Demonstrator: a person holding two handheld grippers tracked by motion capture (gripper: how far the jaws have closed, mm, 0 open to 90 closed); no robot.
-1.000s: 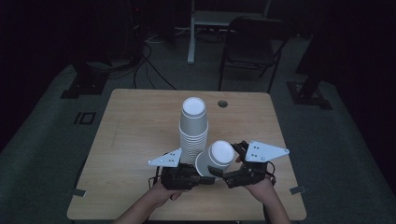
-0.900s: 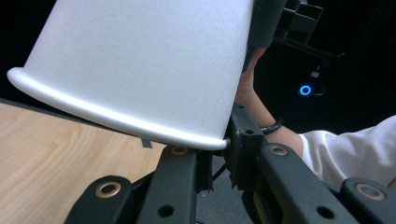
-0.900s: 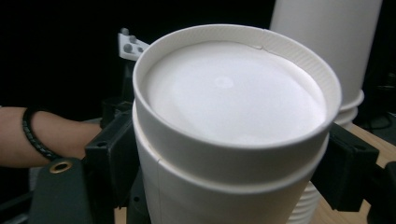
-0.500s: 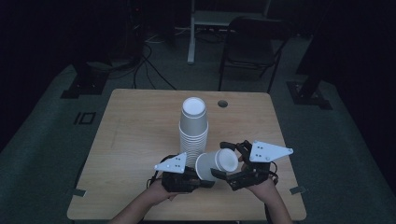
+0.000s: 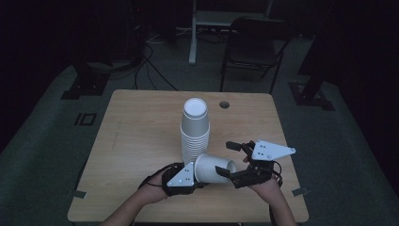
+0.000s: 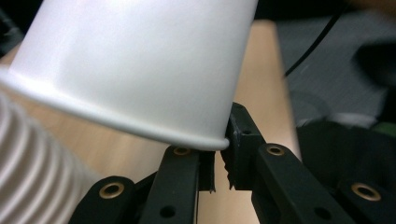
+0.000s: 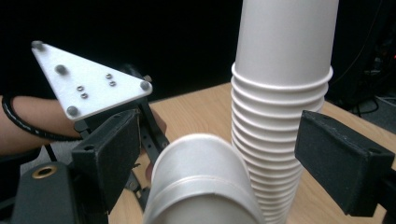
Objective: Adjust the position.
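A tall stack of upturned white paper cups (image 5: pixel 195 129) stands mid-table and rises at the right in the right gripper view (image 7: pixel 280 116). One single white cup (image 5: pixel 214 169) lies on its side just in front of the stack. My left gripper (image 5: pixel 196 180) is shut on this cup's rolled rim, pinched between its jaws (image 6: pixel 220 154), with the cup wall (image 6: pixel 140 60) above them. My right gripper (image 5: pixel 227 158) is open. Its jaws have just been opening and now stand wide on either side of the cup's far end (image 7: pixel 201 182), touching nothing.
The wooden table (image 5: pixel 136 136) has a small round hole (image 5: pixel 224 104) near its far edge. A dark chair (image 5: pixel 254 42) and a desk leg stand behind it on the floor. Both grippers work close to the table's near edge.
The single cup has tipped from leaning up to lying sideways and has sunk toward the near edge. The right gripper's jaws have spread apart off the cup. The left gripper keeps its hold on the rim.
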